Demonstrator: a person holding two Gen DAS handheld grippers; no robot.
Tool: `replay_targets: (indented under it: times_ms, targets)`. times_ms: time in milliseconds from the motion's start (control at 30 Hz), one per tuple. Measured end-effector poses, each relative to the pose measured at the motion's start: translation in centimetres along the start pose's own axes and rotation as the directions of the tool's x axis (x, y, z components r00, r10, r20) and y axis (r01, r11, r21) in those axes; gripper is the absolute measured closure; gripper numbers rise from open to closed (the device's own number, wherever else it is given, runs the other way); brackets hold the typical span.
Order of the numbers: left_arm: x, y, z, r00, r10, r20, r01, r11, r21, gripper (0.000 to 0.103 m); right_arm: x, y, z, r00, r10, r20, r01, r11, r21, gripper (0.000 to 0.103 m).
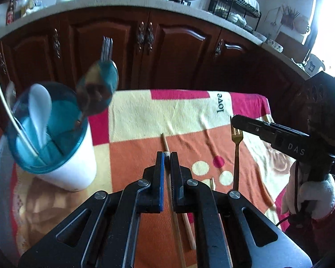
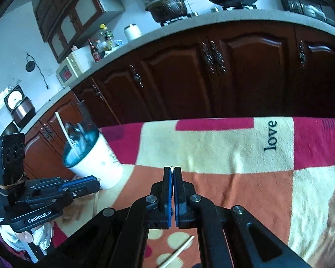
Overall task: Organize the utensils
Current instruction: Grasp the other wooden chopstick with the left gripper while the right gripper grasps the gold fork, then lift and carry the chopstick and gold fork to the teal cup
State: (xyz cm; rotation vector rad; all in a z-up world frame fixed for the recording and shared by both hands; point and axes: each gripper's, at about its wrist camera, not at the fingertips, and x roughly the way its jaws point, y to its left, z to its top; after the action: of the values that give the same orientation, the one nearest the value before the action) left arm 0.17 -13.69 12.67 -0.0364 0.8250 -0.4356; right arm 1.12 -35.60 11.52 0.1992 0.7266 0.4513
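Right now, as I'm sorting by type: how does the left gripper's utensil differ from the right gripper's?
The wooden chopstick, in the left gripper, runs back between its jaws; the gold fork, in the right gripper, hangs handle-down, gripped near its tines. The chopstick is a plain stick; the fork is pronged. Both are clamped in shut jaws.

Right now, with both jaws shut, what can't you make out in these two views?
- Left wrist view: the chopstick held by the left gripper; its rear runs under the gripper body.
- Left wrist view: the fork; the right gripper covers its tine tips, so the grip is unclear.
- Right wrist view: what the right gripper pinches; only a pale sliver shows.
- Both views: the cup contents, blurred.
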Motion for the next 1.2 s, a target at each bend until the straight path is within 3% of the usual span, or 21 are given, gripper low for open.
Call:
replay_targets:
  times_ms: [733,1200]
  targets:
    - [-8.2,0.1,0.3,0.992,0.034,0.119,-0.037,0.999,0.023,0.100,-4.1,6.6,0.7,0.998,0.033,0.050,-0.029,0.996,-0.085,0.102]
    - [-13.6,5.0,3.3,0.984,0.030,0.174,-0.018,0.997,-0.071,0.100,-4.6,10.8,2.9,0.994,0.076,0.084,-0.064,0.988,-0.140,0.102]
